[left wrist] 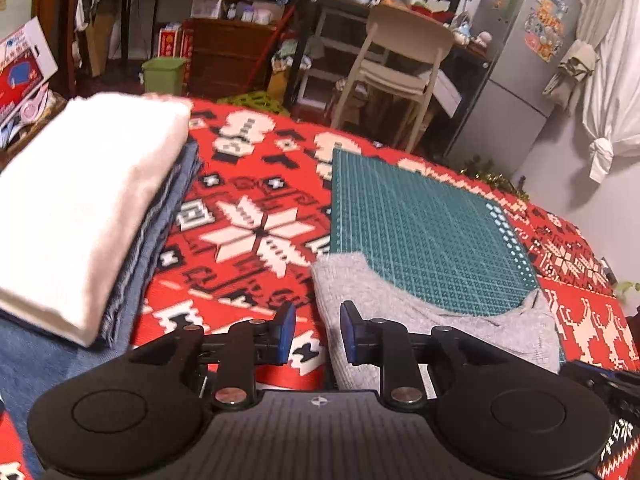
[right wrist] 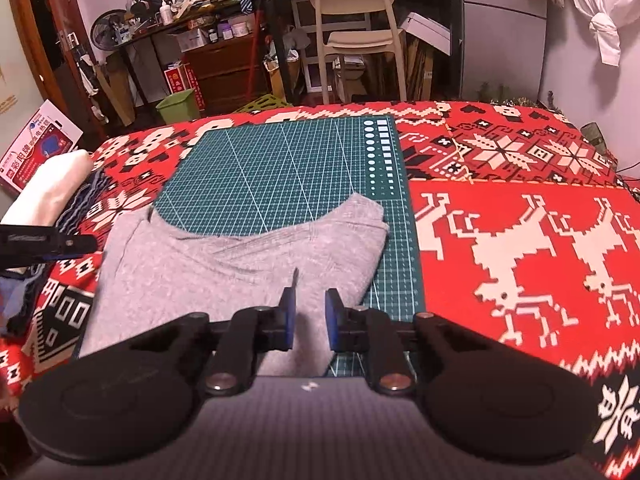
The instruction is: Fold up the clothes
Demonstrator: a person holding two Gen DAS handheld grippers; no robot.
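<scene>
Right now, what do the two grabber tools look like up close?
Both look alike. The left gripper and the right gripper are matte black plastic, each with two flat blue pads on the fingers. Black link arms with shiny silver bolts join big round black discs. A ribbed grey plate with a tiny white mark sits between. No cables or sleeves show.

Count: one grey garment (right wrist: 224, 264) at the near edge of one green cutting mat (right wrist: 280, 168); one folded stack (left wrist: 80, 208) at the bed's left edge; one chair (right wrist: 352, 20); two grippers.
</scene>
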